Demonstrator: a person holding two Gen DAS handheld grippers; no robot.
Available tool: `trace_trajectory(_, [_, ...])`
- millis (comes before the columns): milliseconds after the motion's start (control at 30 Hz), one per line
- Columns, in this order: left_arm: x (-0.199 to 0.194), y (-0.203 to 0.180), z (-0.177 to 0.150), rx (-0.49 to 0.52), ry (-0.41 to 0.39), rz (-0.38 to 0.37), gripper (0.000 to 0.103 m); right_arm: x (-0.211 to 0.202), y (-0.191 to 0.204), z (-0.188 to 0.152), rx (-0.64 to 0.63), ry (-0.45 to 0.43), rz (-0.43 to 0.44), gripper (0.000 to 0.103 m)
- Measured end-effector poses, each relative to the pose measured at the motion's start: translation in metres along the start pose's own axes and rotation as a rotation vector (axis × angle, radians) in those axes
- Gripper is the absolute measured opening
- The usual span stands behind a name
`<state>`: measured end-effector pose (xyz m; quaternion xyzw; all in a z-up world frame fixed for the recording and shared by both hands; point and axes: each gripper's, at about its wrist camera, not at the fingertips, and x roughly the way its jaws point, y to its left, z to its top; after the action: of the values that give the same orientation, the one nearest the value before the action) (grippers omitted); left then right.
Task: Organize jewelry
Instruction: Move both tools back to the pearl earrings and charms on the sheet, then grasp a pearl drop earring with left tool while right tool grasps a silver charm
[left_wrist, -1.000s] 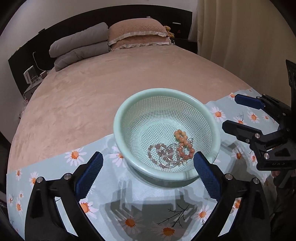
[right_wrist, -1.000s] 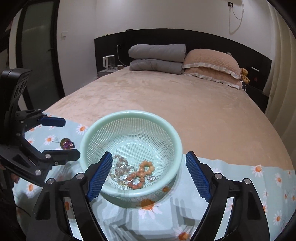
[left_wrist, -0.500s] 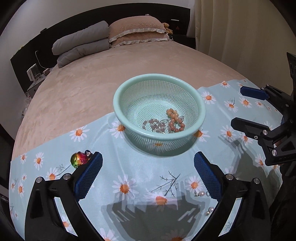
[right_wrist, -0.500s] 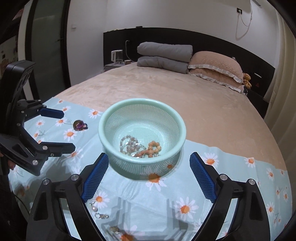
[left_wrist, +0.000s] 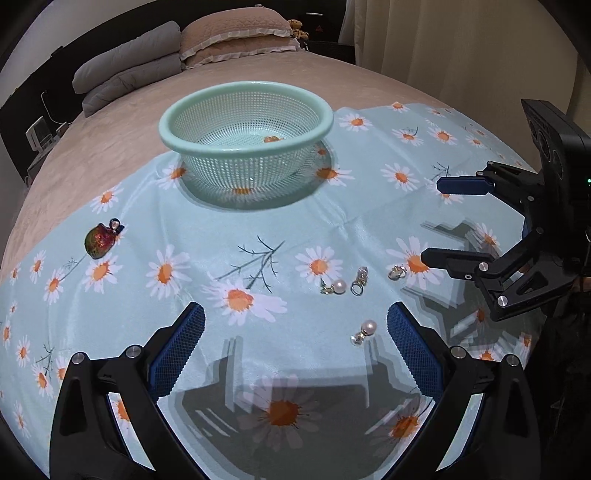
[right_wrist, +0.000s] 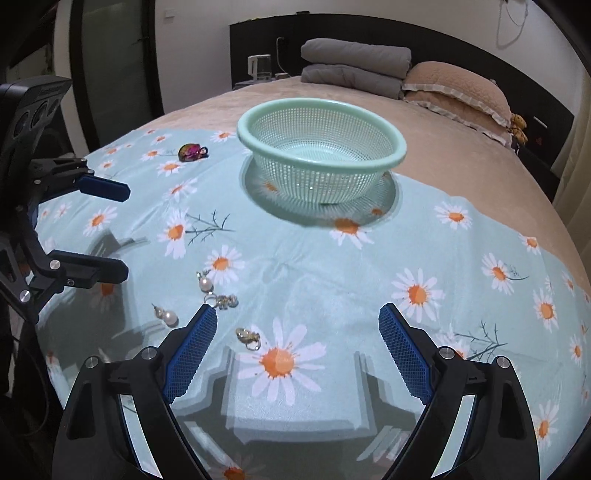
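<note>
A mint-green mesh basket stands at the far side of the daisy cloth, with orange beads showing inside. Loose on the cloth lie a pearl earring, a silver ring piece, a second pearl earring and a small sparkly piece. An iridescent charm sits apart at the left. My left gripper hovers open near the second pearl earring. My right gripper is open, empty, close to the sparkly piece.
The daisy cloth covers the near end of a tan bed. Grey folded quilts and a tan pillow lie at the headboard. A kettle stands on the nightstand, and a curtain hangs at the right.
Both grippers have drawn back from the basket and sunk toward the cloth. The basket now sits farther off, and the loose earrings and the charm have come into view.
</note>
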<state>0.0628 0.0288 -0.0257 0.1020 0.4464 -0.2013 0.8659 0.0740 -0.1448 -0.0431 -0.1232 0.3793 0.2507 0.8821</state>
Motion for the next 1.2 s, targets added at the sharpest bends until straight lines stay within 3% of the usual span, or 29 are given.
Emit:
trace_trajectory(533, [0.049,-0.021,-0.026,0.039,0.071,-0.002,0.097,0.030,0.010,-0.032,0.013,0.034,0.052,0.084])
trace_trajectory(867, [0.055,-0.024,-0.035,0.024,-0.056,0.034,0.099,0.042,0.006,-0.035,0.047,0.036,0.080,0.088])
trace_trajectory(1067, [0.054,-0.027,-0.037,0.028,-0.082,0.058,0.098,0.043,0.007,-0.035,0.046,0.037,0.082,0.087])
trace_trajectory(1200, [0.052,-0.031,-0.038,0.035,-0.090,0.070,0.093,0.041,0.013,-0.034,0.016,0.027,0.083,0.077])
